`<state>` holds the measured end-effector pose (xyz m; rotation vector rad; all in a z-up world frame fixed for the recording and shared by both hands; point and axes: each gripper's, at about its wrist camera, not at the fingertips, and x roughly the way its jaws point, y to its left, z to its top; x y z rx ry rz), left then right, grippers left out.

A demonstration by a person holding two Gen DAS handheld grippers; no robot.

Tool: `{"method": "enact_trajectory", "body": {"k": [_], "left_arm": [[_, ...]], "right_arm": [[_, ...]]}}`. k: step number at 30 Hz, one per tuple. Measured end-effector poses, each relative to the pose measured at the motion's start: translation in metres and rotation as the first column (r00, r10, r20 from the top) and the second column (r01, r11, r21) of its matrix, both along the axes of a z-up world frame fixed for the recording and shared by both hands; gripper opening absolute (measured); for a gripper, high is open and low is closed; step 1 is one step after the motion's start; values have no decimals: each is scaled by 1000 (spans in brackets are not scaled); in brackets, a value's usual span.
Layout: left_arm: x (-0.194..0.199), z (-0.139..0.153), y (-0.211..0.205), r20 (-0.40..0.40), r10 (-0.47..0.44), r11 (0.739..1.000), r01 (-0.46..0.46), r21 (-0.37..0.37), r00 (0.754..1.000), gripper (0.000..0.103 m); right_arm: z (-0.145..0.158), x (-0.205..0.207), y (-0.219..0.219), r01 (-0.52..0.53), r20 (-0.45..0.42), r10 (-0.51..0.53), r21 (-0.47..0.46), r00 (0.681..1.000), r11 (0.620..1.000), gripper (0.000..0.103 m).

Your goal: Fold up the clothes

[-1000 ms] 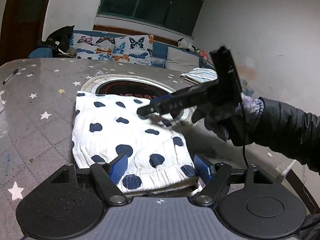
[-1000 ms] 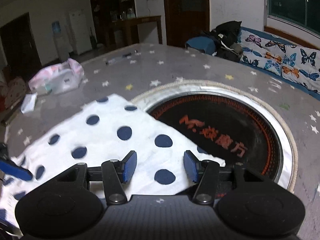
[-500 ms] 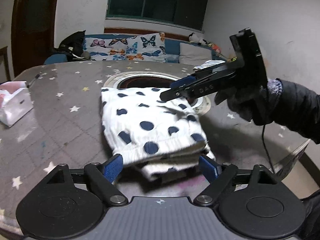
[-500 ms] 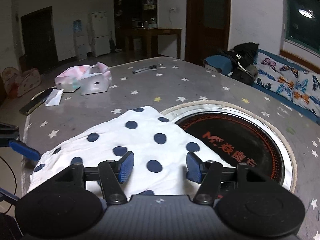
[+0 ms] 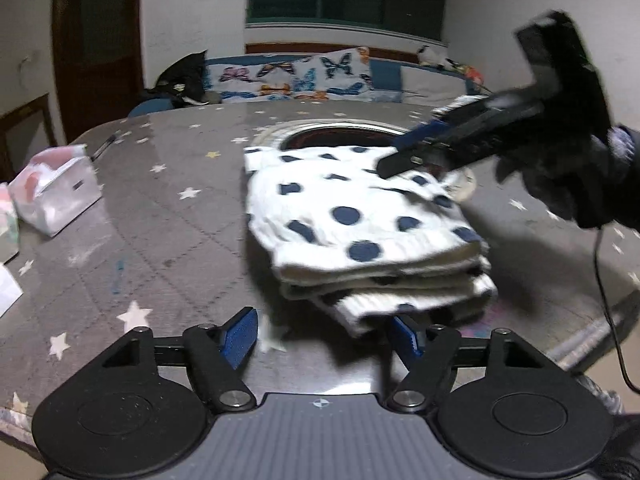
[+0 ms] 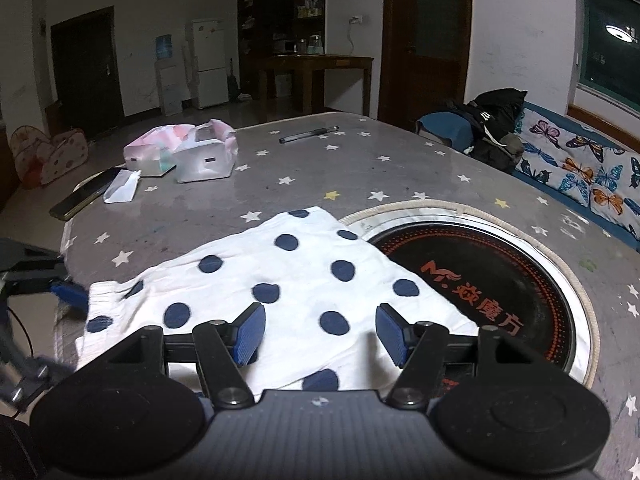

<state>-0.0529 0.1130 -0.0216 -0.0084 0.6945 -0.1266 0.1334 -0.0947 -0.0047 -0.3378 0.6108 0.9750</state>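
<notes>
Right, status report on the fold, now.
Left gripper open, near the stack's edge. Right gripper open, over the polka-dot garment. Garment folded on table, partly overlapping the round inset.

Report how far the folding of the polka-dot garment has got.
Done: the polka-dot garment lies folded in stacked layers on the starred table. In hand: nothing; the left gripper and right gripper both have open jaws, near the cloth. Left: perhaps squaring the uneven near edges.
</notes>
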Motion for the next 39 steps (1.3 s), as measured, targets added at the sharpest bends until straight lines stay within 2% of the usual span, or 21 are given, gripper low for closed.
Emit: {"method": "enact_trajectory", "body": {"k": [6,12,18,22,25,30,34,37,39], "left_arm": [[16,-1,20,18,59,998,-60,24,998,73],[53,-4,52,31,121,991,-123,49,992,73],[93,-3,88,16,175,984,-175,27,984,73],[98,0,103,-2,201,979,-201,-27,980,74],[90,1,108,-7,217,975,-217,-48,976,75],[73,5,120,-24,268,957,-269,-112,963,78],[64,11,131,-67,302,919,-309,-245,951,80],[59,14,131,-81,309,887,-318,-335,948,82],[56,16,130,-98,309,859,-322,-398,946,85]], "right_arm": [[4,-12,7,-33,12,33,2,999,999,63],[8,-24,12,-70,30,70,-7,997,998,63],[8,-42,25,-134,100,140,-63,985,989,66],[4,-57,38,-200,146,216,-119,965,973,68],[-1,-69,51,-253,192,285,-177,939,951,69],[-10,-86,73,-314,278,392,-286,877,905,70],[-18,-99,88,-333,348,467,-381,813,863,69],[-26,-110,96,-336,401,522,-447,753,829,66],[-31,-114,98,-337,418,542,-469,729,816,63]]}}
